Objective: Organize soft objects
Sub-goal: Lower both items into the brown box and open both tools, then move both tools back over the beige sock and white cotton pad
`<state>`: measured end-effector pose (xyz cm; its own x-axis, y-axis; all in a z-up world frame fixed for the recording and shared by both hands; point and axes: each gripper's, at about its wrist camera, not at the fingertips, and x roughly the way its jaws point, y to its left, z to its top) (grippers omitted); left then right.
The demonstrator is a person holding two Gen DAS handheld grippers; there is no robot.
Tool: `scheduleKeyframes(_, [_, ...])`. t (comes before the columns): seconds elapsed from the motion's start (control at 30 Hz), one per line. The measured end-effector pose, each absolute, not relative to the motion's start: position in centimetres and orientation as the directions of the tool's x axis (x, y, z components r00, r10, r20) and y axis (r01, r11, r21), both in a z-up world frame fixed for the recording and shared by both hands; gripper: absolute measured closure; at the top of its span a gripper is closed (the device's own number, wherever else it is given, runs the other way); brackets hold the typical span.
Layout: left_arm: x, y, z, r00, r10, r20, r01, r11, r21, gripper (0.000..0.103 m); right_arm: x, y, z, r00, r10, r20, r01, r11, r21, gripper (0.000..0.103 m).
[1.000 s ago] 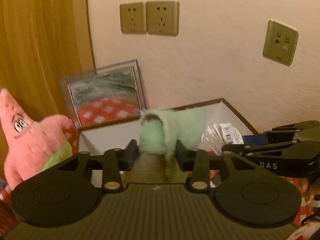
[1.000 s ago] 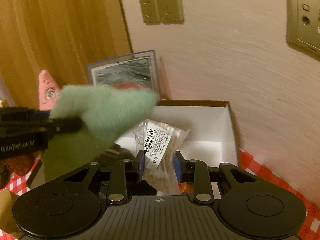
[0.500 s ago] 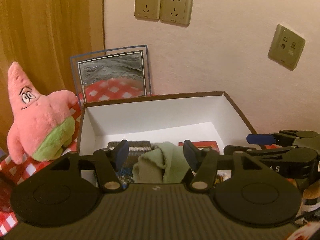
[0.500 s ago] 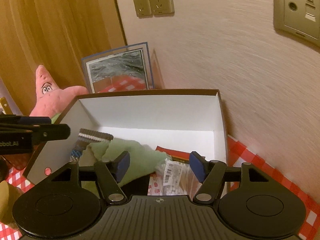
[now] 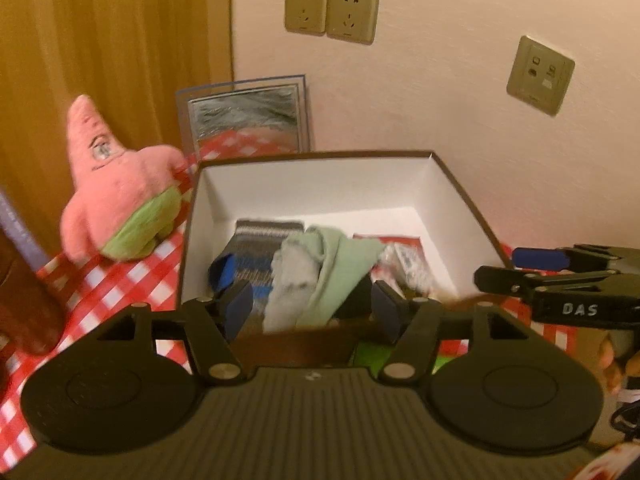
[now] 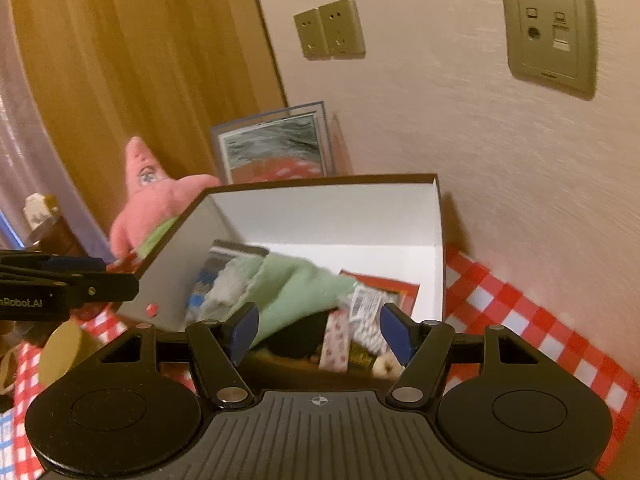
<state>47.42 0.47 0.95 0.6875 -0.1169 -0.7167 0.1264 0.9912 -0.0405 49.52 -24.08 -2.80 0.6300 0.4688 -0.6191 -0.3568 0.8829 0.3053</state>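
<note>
A pale green cloth (image 5: 336, 264) (image 6: 296, 292) lies crumpled in the white box (image 5: 320, 156) (image 6: 332, 216), over a striped sock (image 5: 260, 240) and beside a bag of cotton swabs (image 6: 366, 312). My left gripper (image 5: 311, 310) hovers at the box's near edge; its jaws are opening and nothing is pressed between them. My right gripper (image 6: 319, 331) stands open over the near right part of the box, also holding nothing. A pink starfish plush (image 5: 116, 196) (image 6: 148, 200) sits left of the box.
A framed picture (image 5: 248, 120) leans on the wall behind the box. A red checked cloth (image 6: 520, 320) covers the table. A wooden panel (image 5: 100, 40) rises at the left, and wall sockets (image 5: 332, 12) are above. A round yellow thing (image 6: 60, 352) lies near left.
The left gripper let go of the green cloth and the right let go of the swab bag; both now lie in the box. Both grippers opened and drew back and up.
</note>
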Motion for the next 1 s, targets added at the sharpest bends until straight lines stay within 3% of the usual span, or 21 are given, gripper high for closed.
scheduleKeyframes(0.33, [39.1,-0.3,0.0,0.671,-0.008,-0.742,0.027,1.0,0.013,0.035,42.6,-24.7,-2.8,0.568,0.528,-0.631,-0.432,0.844,0.318,0.034])
scheduleKeyframes(0.47, [35.7,-0.4,-0.2,0.678,0.014,-0.735,-0.015,1.0,0.006,0.025,39.9,-24.6,-3.4,0.53,0.542,-0.652,-0.465,0.829,0.311,0.034])
scheduleKeyframes(1.0, [27.7,-2.2,-3.1,0.641,0.013,-0.768,-0.071,0.997,-0.042,0.025,34.6,-24.9,-6.4,0.388,0.554,-0.737,-0.461,0.809,0.365,0.034])
